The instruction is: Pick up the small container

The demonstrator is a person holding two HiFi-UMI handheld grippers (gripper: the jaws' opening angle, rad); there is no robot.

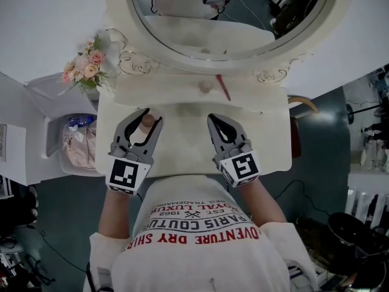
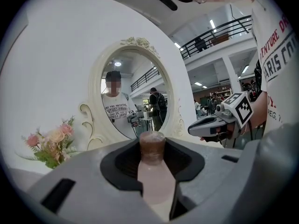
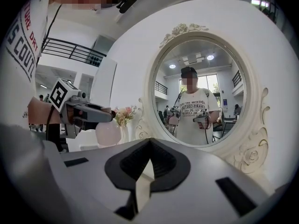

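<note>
Below, cream vanity table (image 1: 267,140), oval mirror (image 1: 234,26).

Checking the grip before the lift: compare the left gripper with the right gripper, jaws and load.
The left gripper is closed on the small container, a pink bottle with a brown cap; the right gripper holds nothing. The left gripper's jaws are parted by the bottle; the right gripper's jaw tips meet. Shared: both are grey with black pads and a marker cube, held over the cream dressing table.
</note>
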